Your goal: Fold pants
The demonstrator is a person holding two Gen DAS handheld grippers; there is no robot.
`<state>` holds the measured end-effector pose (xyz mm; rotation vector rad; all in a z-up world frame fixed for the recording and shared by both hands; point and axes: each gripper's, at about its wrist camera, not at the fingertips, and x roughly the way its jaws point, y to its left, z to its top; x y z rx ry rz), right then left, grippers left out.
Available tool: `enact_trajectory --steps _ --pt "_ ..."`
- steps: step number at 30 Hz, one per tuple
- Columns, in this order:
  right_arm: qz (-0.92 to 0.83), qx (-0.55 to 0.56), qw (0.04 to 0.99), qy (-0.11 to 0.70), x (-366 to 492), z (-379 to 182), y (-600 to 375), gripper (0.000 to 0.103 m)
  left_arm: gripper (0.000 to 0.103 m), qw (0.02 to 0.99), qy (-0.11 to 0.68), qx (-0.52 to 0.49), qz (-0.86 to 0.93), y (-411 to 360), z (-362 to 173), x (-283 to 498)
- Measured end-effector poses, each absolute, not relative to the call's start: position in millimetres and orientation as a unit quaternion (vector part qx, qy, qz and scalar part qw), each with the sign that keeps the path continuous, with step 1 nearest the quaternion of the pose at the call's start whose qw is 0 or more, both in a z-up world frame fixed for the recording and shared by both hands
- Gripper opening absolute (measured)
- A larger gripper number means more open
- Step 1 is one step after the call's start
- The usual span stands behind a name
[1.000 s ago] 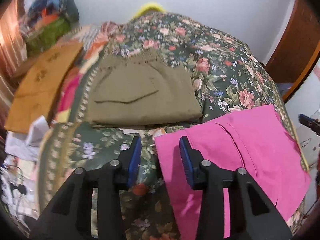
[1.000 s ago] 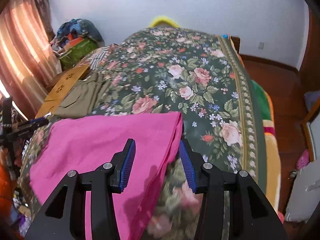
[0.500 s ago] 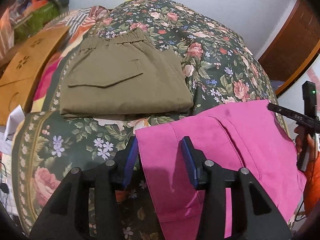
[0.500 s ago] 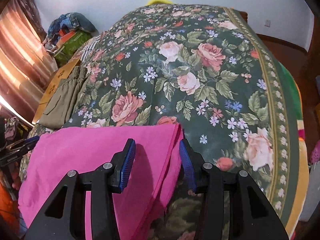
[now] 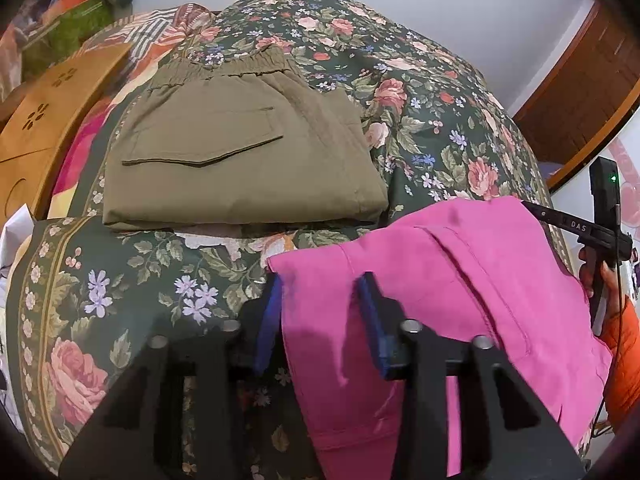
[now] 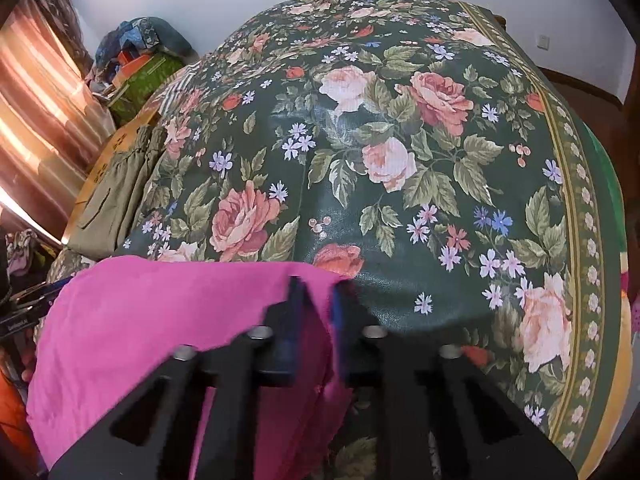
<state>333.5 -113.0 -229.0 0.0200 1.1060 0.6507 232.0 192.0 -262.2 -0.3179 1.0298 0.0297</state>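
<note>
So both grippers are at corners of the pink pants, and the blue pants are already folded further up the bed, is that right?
Nearly. The folded pants further up the bed are olive green, not blue; the left wrist view shows them plainly. The rest holds: the left gripper and right gripper are each at a corner of the pink pants.

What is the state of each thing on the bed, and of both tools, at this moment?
Pink pants: lying on the bed, partly folded, one far corner at each tool.
Olive pants: folded flat, pocket flap up, apart from the pink pants.
Left tool: open, fingers straddling the pink corner.
Right tool: shut on the other pink corner.
Floral bedspread: spread over the bed.
</note>
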Motion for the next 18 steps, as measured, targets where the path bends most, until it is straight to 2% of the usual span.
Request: enact_trajectory --steps 2,6,14,18 --pt "0.304 0.009 0.804 0.511 334.7 -229.1 -111.8 0.007 0.021 0.862 0.488 -0.138 0.013 185.5 -260.8 232.1" --pt "0.291 -0.016 0.824 0.486 332.7 -223.6 -107.7 0.004 0.017 0.869 0.484 -0.097 0.028 172.4 -259.6 230.2" --pt "0.248 -0.068 0.850 0.459 340.1 -220.7 -108.2 0.002 0.017 0.865 0.489 -0.102 0.050 180.4 -264.1 222.8" --pt "0.242 -0.035 0.846 0.475 343.0 -215.5 -125.7 0.002 0.018 0.872 0.480 -0.076 0.056 177.5 -246.5 216.1"
